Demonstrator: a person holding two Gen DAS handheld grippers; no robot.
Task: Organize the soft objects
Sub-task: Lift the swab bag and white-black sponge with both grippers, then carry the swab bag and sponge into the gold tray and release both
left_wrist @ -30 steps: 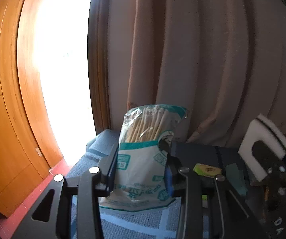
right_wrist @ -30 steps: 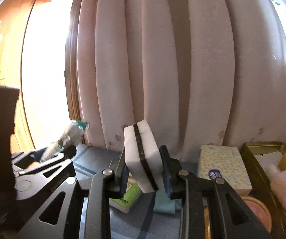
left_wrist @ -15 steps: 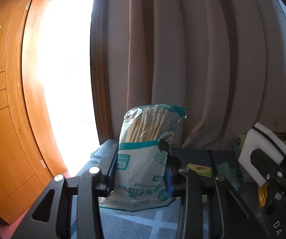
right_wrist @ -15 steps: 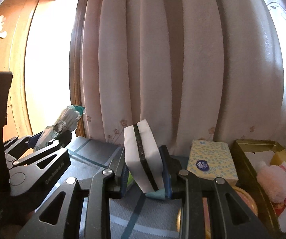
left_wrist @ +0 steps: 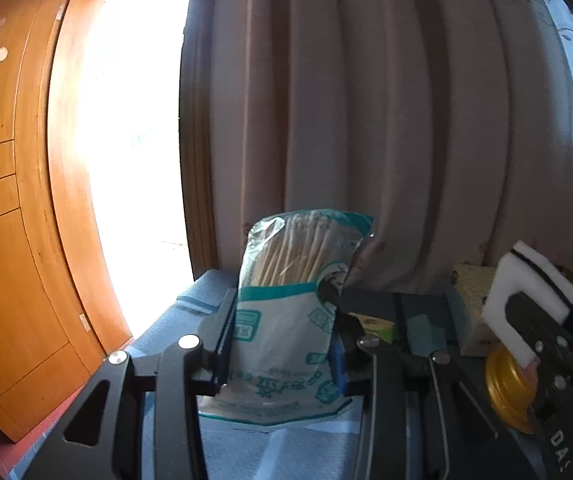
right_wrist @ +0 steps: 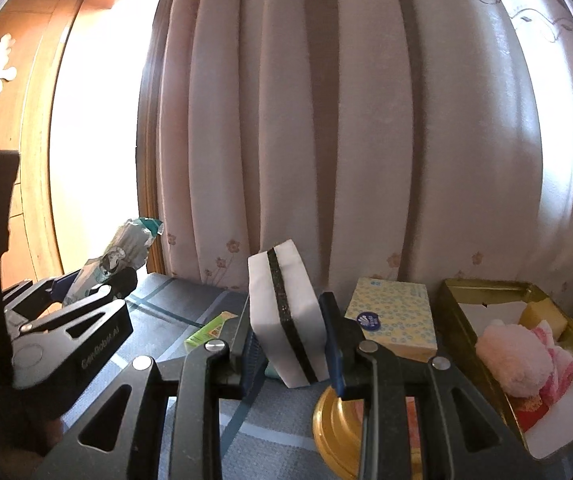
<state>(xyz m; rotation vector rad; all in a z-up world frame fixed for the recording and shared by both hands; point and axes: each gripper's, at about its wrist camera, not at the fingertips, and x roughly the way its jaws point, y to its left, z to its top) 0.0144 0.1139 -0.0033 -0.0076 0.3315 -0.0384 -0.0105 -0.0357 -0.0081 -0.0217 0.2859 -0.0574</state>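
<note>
My left gripper [left_wrist: 282, 340] is shut on a clear plastic bag of wooden cotton swabs [left_wrist: 286, 304] with teal print, held upright above the blue-grey tablecloth [left_wrist: 206, 292]. My right gripper [right_wrist: 288, 344] is shut on a white sponge with a black stripe [right_wrist: 286, 308], also upright. In the right wrist view the left gripper [right_wrist: 86, 292] and its swab bag [right_wrist: 126, 244] are at the left. In the left wrist view the right gripper [left_wrist: 546, 320] and its sponge [left_wrist: 526, 272] are at the right.
A gold box [right_wrist: 482, 286] at the right holds a pink plush toy [right_wrist: 514, 356] and a yellow sponge [right_wrist: 542, 312]. Beside it lie a yellow tissue pack [right_wrist: 394, 316], a round gold lid [right_wrist: 334, 428] and a green packet [right_wrist: 210, 328]. A pleated curtain [right_wrist: 366, 140] hangs behind the table.
Both grippers have shifted to the right over the table with their loads still held. The tissue pack and gold box now show more fully.
</note>
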